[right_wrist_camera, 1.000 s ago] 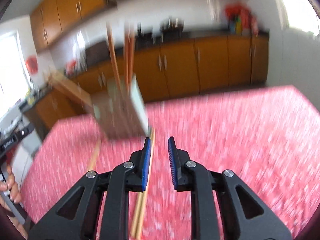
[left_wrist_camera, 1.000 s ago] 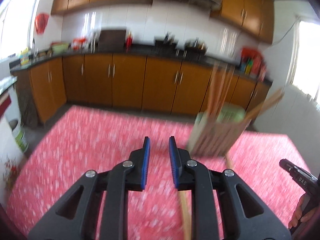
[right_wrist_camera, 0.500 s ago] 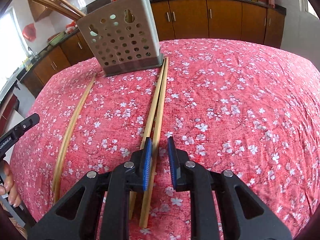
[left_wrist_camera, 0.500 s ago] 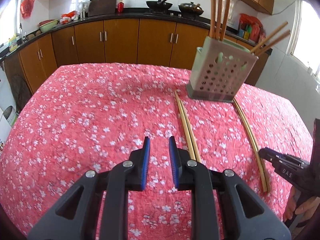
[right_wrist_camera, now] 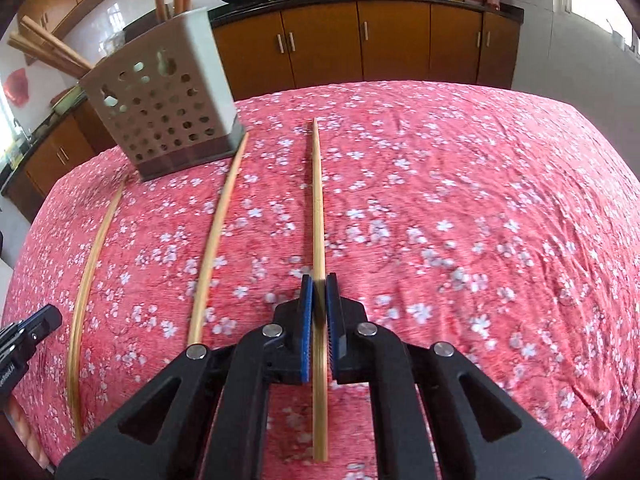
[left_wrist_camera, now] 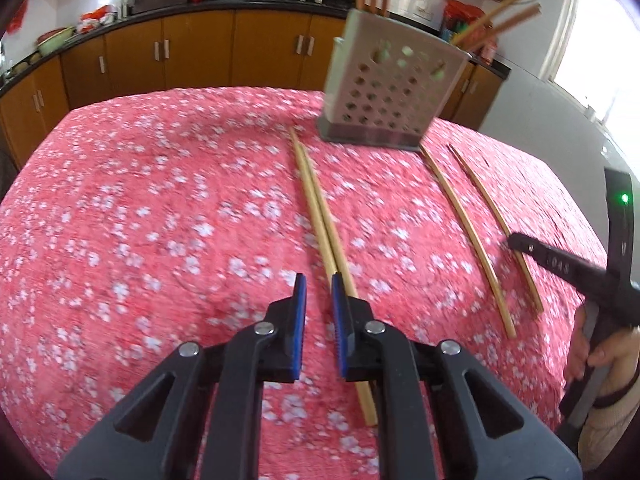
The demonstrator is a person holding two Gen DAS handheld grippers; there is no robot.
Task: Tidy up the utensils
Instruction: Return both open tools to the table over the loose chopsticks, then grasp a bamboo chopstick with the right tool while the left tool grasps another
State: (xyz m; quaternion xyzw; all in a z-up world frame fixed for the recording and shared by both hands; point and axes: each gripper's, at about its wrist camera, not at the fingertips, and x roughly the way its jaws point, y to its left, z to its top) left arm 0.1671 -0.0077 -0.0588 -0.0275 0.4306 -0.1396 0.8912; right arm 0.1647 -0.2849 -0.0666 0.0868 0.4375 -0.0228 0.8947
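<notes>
- right gripper: jaws have just been closing and now clench one chopstick, pads on both sides of it, gripped toward its near end. The stick runs straight ahead along the fingers, rest of it lying on the red floral tablecloth.
- To do this well: lift the near end first, keep the stick in line with the jaws so it doesn't swing. My read is a thin round stick pinched off-centre will pivot, so keep the squeeze firm and lift slowly.
- left gripper: jaws have just been narrowing, nearly closed, nothing between the pads. Gap sits just left of the chopstick pair, which passes under the right-hand finger. Needs a small shift sideways and a wider opening before it can take either stick.
- Other loose sticks on the cloth: second chopstick just left of the gripped one, third chopstick further left, curved by the lens. Leave these untouched during the lift.
- Far: perforated utensil holder stands upright on the cloth, already has chopsticks in it, some leaning out. Judged target. Tip the stick upright above the rim, then let go, don't knock the leaning ones.
- Beyond: kitchen cabinets, irrelevant.
</notes>
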